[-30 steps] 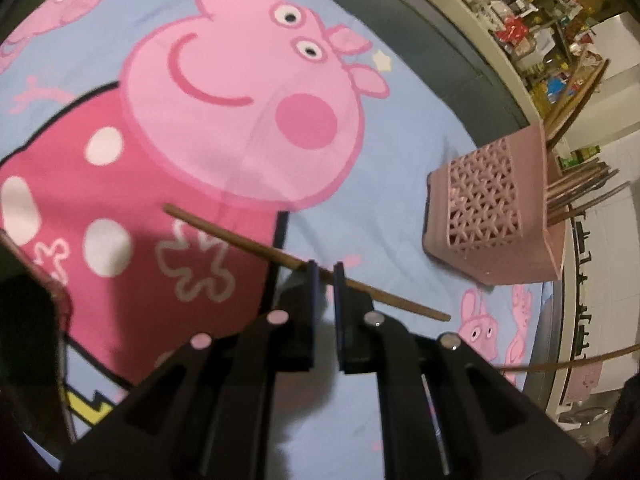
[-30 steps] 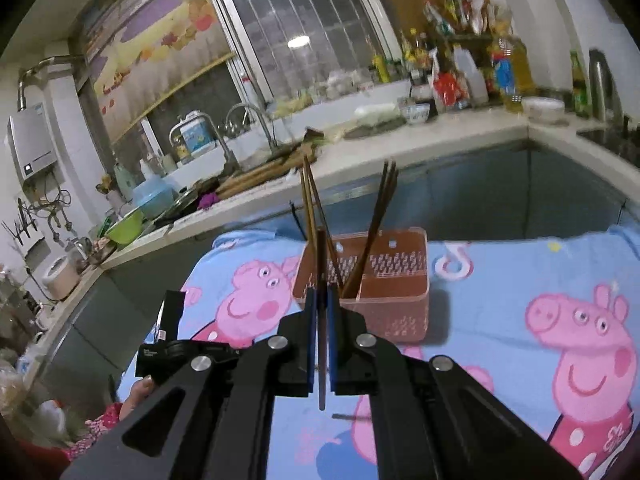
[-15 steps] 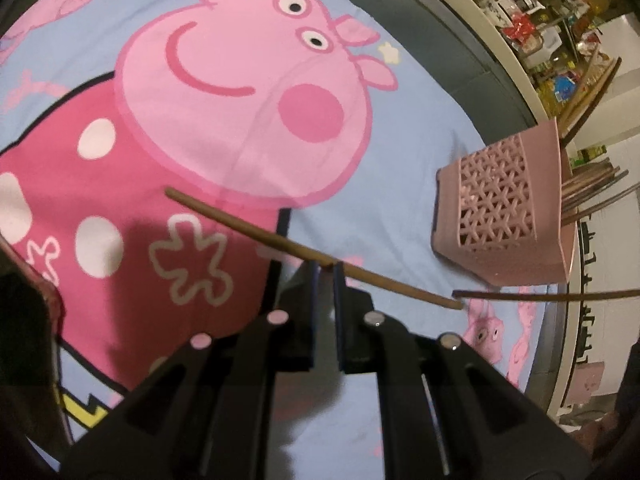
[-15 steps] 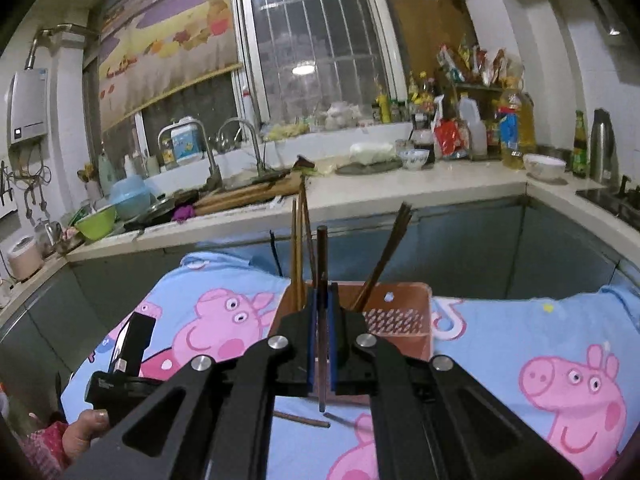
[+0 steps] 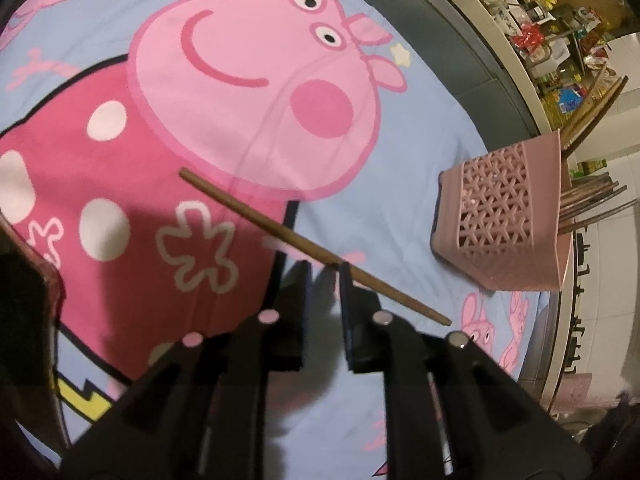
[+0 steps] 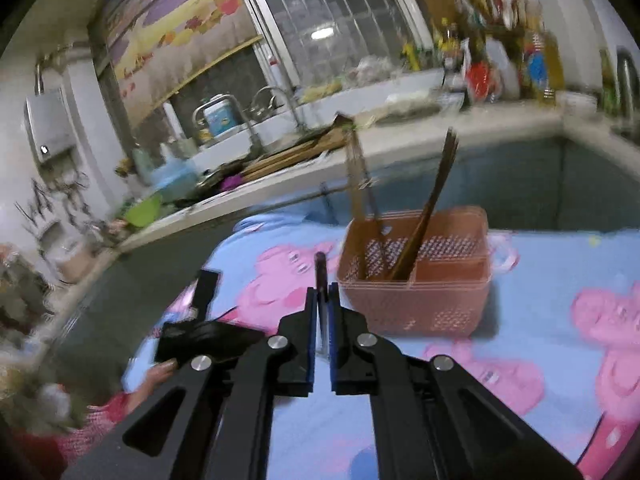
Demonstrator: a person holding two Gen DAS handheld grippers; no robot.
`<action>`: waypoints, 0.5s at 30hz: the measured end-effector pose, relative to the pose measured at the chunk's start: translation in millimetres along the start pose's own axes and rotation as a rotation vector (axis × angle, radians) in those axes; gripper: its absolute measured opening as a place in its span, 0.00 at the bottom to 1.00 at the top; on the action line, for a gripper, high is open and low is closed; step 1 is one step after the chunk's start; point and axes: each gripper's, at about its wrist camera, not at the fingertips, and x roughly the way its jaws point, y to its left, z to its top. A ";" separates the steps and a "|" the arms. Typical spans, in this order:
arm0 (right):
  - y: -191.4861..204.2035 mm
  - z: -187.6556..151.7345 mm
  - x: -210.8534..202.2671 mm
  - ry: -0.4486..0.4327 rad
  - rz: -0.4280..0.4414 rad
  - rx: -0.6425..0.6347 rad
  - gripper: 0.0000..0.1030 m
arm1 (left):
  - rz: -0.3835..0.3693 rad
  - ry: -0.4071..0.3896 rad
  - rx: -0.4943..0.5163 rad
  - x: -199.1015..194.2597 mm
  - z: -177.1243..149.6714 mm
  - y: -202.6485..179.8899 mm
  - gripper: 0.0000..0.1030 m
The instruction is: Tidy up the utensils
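The left gripper (image 5: 324, 276) is opening, its jaws parting beneath a chopstick (image 5: 280, 236) lying slantwise across its fingertips over the cartoon cloth (image 5: 400, 200). The right gripper (image 6: 323, 300) pinches a dark chopstick (image 6: 321, 276) upright, just left of the pink basket (image 6: 416, 304).

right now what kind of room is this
A home kitchen, most likely: a sink tap under a barred window, a long counter with bottles, and a wall water heater.

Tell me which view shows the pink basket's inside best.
The right wrist view: it looks over the rim of the pink basket into its compartments, with chopsticks leaning inside. The left wrist view shows only the lattice side wall and the chopstick ends sticking out.
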 end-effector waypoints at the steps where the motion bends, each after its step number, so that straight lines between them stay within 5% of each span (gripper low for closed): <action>1: 0.6 -3.5 -2.3 0.006 0.014 0.010 0.00 | 0.003 -0.002 0.002 -0.5 -0.9 -0.3 0.16; 9: 1.0 10.8 -19.8 -0.169 -0.070 -0.031 0.00 | 0.017 -0.028 -0.038 -4.3 1.3 -10.8 0.26; 15: -9.6 17.5 5.0 -0.189 -0.108 -0.017 0.00 | 0.055 -0.050 -0.067 -1.4 10.6 -24.6 0.26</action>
